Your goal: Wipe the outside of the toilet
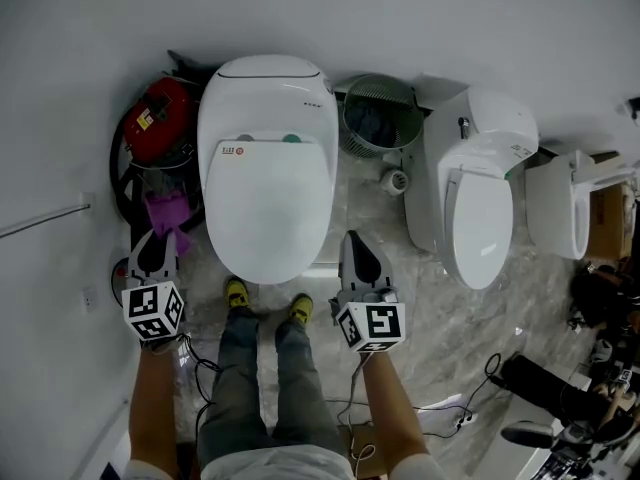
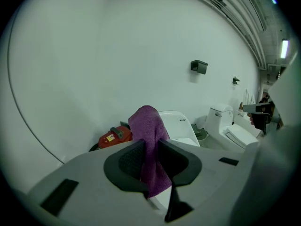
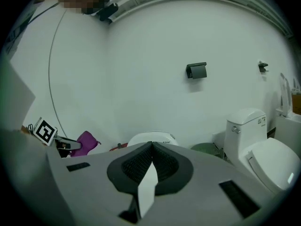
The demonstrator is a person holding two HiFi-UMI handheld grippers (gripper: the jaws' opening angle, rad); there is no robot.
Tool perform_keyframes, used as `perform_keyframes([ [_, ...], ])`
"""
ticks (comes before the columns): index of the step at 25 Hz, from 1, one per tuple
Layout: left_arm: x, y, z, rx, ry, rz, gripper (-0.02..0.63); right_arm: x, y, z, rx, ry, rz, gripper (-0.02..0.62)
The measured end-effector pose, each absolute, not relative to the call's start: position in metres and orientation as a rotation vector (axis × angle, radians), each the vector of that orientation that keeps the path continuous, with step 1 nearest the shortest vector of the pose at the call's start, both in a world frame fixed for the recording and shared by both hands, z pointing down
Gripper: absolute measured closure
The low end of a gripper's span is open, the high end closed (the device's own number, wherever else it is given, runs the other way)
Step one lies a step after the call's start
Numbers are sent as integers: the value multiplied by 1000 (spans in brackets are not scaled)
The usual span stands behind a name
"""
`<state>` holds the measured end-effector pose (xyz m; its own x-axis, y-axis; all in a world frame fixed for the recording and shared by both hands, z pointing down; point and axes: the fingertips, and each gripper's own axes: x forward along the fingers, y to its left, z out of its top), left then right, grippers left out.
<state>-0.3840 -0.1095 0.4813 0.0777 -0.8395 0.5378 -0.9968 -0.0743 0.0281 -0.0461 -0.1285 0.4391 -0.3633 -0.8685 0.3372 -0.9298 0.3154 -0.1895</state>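
The purple cloth [image 2: 148, 124] is pinched in the left claw [image 2: 150, 149]; the right claw [image 3: 150, 147] is clenched empty. With the toilet [image 1: 265, 183] just ahead, the cloth could be dragged loose by friction

The person stands with the left forearm [image 1: 155, 398] and right forearm [image 1: 395, 408] held out low, one at each side of the legs [image 1: 265, 368]. The left gripper [image 1: 158, 243] points forward, jaws clamped on a purple cloth [image 2: 149, 140]. The right gripper [image 1: 355, 243] is level with it, jaws pressed together, nothing between them.
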Motion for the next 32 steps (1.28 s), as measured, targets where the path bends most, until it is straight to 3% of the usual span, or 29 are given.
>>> perform_keyframes([
  [18,-389,-160,586,1883,-1815,740,509,-32,-146,509,1688,-2334,608,588],
  [32,-315,-219,707,1757,-1752,991,509,53,-164,593,1727,-2279,701,588],
])
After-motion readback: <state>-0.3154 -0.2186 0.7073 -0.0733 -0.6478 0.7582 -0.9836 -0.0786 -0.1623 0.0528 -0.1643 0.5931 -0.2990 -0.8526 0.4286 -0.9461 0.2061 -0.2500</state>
